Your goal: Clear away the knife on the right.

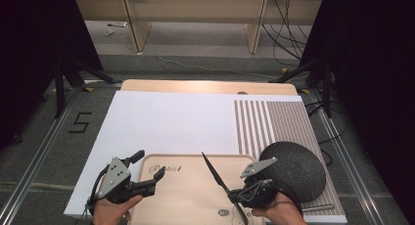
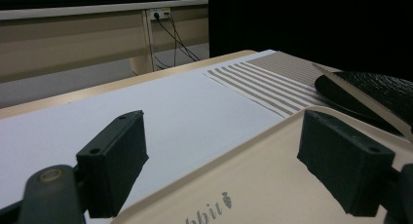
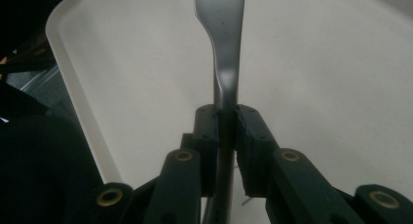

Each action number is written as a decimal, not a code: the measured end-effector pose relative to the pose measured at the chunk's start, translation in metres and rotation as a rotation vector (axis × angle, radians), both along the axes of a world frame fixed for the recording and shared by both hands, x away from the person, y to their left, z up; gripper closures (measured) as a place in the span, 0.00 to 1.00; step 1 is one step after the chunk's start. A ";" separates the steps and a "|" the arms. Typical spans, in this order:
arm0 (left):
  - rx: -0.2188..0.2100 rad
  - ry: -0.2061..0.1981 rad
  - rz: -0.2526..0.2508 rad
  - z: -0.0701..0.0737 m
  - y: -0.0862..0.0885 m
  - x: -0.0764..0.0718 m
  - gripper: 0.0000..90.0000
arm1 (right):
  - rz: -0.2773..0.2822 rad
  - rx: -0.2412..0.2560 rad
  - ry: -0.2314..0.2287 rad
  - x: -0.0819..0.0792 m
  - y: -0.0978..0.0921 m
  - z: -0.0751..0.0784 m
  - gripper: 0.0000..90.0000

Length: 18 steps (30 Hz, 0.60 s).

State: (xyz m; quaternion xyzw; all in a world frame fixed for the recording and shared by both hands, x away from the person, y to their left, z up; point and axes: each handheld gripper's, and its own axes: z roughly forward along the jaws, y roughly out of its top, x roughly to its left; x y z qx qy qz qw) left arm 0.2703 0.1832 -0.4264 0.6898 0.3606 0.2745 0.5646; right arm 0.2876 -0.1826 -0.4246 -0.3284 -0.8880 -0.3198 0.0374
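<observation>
A beige tray [image 1: 186,200] with "Rabbit" printed on it lies at the table's near edge. My right gripper [image 1: 236,195] is shut on the handle of a metal knife [image 1: 218,178], whose blade points away and left over the tray. In the right gripper view the jaws [image 3: 226,131] clamp the knife [image 3: 221,34] above the tray [image 3: 341,63]. My left gripper [image 1: 149,165] stands open at the tray's left rim, nothing between its jaws. In the left gripper view the gripper [image 2: 231,160] straddles the tray's corner [image 2: 272,175], with the knife's blade [image 2: 360,98] at the far right.
A black textured plate [image 1: 293,168] sits on a striped placemat [image 1: 274,122] right of the tray, close behind my right hand. A white sheet [image 1: 166,122] covers the table's left and middle. A thin grey utensil [image 1: 318,209] lies by the plate's near right side.
</observation>
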 end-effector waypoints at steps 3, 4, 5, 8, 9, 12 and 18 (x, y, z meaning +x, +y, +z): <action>0.004 0.002 -0.001 -0.001 0.000 0.000 0.19 | -0.007 -0.034 0.011 -0.004 0.000 -0.003 0.89; 0.004 0.002 -0.001 -0.001 0.000 0.000 0.19 | -0.007 -0.034 0.011 -0.004 0.000 -0.003 0.89; 0.000 0.001 0.001 0.000 0.001 0.000 0.19 | -0.011 -0.045 0.019 -0.006 -0.001 -0.005 0.89; 0.004 0.000 -0.003 -0.001 0.000 0.000 0.19 | -0.023 -0.081 0.032 -0.005 -0.001 -0.008 0.89; 0.004 0.000 -0.003 -0.001 0.000 0.000 0.19 | -0.023 -0.081 0.032 -0.005 -0.001 -0.008 0.89; 0.002 0.001 -0.003 -0.001 0.000 0.000 0.19 | -0.024 -0.110 0.066 -0.004 -0.001 -0.014 0.89; 0.004 0.004 -0.003 -0.001 0.000 0.001 0.19 | -0.015 -0.138 0.095 -0.001 0.001 -0.022 0.89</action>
